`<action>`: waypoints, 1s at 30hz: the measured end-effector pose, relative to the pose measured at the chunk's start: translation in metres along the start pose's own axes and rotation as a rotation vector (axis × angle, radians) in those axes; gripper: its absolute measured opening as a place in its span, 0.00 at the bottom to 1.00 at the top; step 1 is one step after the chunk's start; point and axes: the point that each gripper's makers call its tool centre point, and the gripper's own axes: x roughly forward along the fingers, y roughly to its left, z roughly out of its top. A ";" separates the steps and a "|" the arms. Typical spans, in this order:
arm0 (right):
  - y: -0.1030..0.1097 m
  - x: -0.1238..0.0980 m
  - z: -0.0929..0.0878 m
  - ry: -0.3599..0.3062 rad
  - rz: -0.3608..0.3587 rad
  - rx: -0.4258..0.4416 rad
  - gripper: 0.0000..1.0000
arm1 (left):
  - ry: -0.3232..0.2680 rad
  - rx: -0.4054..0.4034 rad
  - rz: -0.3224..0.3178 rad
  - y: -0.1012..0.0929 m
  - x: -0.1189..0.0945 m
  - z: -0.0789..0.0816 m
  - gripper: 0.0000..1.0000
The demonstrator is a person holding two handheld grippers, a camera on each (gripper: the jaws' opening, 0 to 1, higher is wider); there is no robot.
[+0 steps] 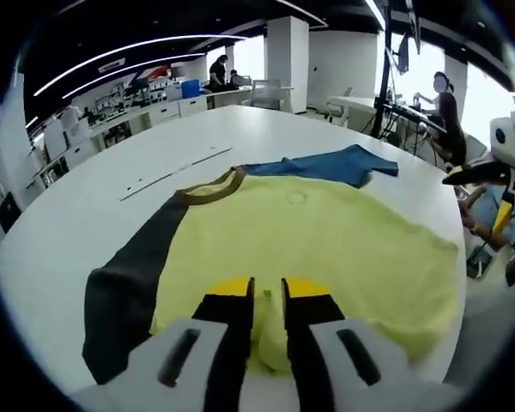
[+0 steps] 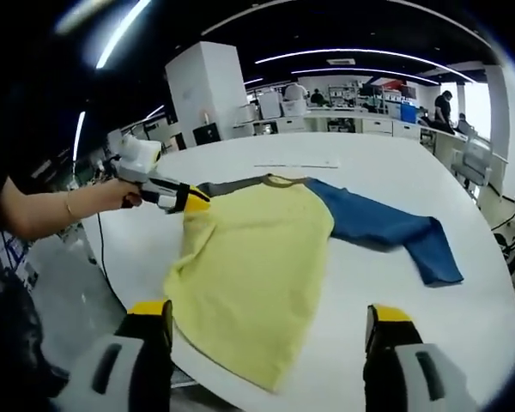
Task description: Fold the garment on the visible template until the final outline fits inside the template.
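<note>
The garment (image 2: pixel 257 257), a yellow-bodied shirt with one dark grey sleeve and one blue sleeve, lies on a round white table (image 2: pixel 395 172), and from how it lies the folding looks barely started. Nearest in the left gripper view, the left gripper (image 1: pixel 267 296) has its yellow-tipped jaws drawn close together over the yellow cloth at the shirt's edge; they appear closed on a pinch of the fabric, though the contact itself is hard to make out. In the right gripper view that same gripper shows at the shirt's side near the grey shoulder, held by a person's hand (image 2: pixel 124 196). The right gripper (image 2: pixel 269 322) hangs with its jaws wide apart and empty, just short of the hem at the table's near edge. Further out, the grey sleeve (image 1: pixel 124 292) looks partly turned in along the body, while the blue sleeve (image 2: pixel 395 232) lies stretched out across the table. Beyond the collar (image 1: pixel 210 190), faint thin lines (image 1: pixel 176 172) mark the tabletop, possibly the template; I cannot tell its outline. Judging by this, most folds remain: the blue sleeve, the body, and the final fit.
</note>
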 end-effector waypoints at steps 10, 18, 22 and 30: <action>0.021 0.001 0.016 -0.041 0.096 -0.034 0.99 | 0.083 0.020 -0.016 0.008 -0.016 -0.028 0.09; 0.020 0.002 0.016 -0.028 0.093 -0.051 0.99 | 0.183 0.066 -0.052 0.005 -0.010 -0.053 0.08; 0.018 0.003 0.016 -0.024 0.087 -0.040 0.99 | 0.179 0.045 -0.057 0.004 -0.003 -0.054 0.09; 0.013 0.002 0.012 -0.015 0.065 -0.025 0.98 | 0.223 0.124 -0.086 -0.008 0.007 -0.062 0.08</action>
